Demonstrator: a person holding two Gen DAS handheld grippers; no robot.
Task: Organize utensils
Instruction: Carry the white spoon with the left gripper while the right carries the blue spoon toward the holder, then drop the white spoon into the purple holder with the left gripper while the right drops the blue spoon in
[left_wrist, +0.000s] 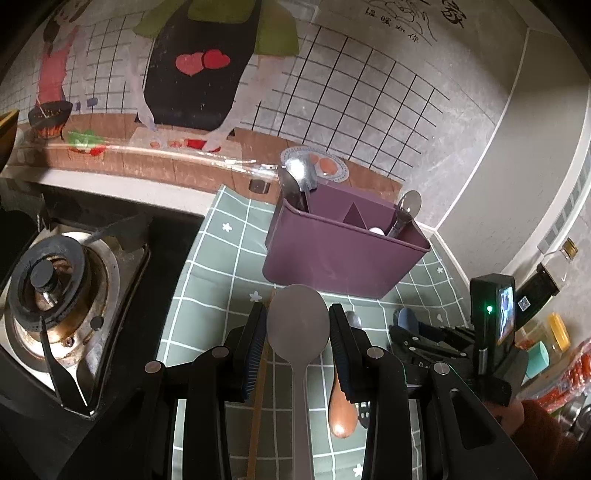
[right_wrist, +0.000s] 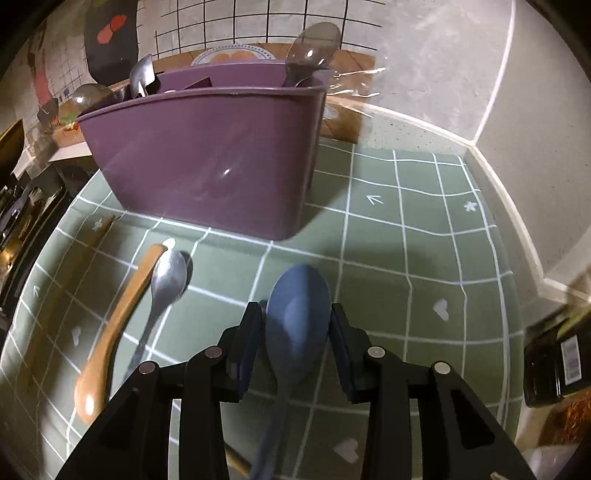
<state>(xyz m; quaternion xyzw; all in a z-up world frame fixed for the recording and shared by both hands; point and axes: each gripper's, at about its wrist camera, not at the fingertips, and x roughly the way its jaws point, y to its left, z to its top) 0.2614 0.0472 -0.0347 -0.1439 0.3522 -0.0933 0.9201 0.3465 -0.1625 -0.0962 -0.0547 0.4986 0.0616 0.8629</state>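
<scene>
A purple utensil holder (left_wrist: 343, 254) stands on a green checked mat (left_wrist: 229, 251) and holds several metal spoons (left_wrist: 299, 173). It also shows in the right wrist view (right_wrist: 207, 155). My left gripper (left_wrist: 297, 325) is open, with a grey spoon (left_wrist: 298, 325) lying between its fingers. My right gripper (right_wrist: 297, 325) is open, with a blue spoon (right_wrist: 297, 317) between its fingers. A brown wooden spoon (right_wrist: 110, 332) and a metal spoon (right_wrist: 166, 284) lie on the mat (right_wrist: 406, 258) to the left of the right gripper.
A gas stove burner (left_wrist: 51, 280) sits left of the mat. A dark bottle (right_wrist: 554, 362) and jars (left_wrist: 554, 332) stand at the right. The tiled wall (left_wrist: 369, 92) runs behind the holder. The right gripper's body (left_wrist: 491, 325) shows in the left wrist view.
</scene>
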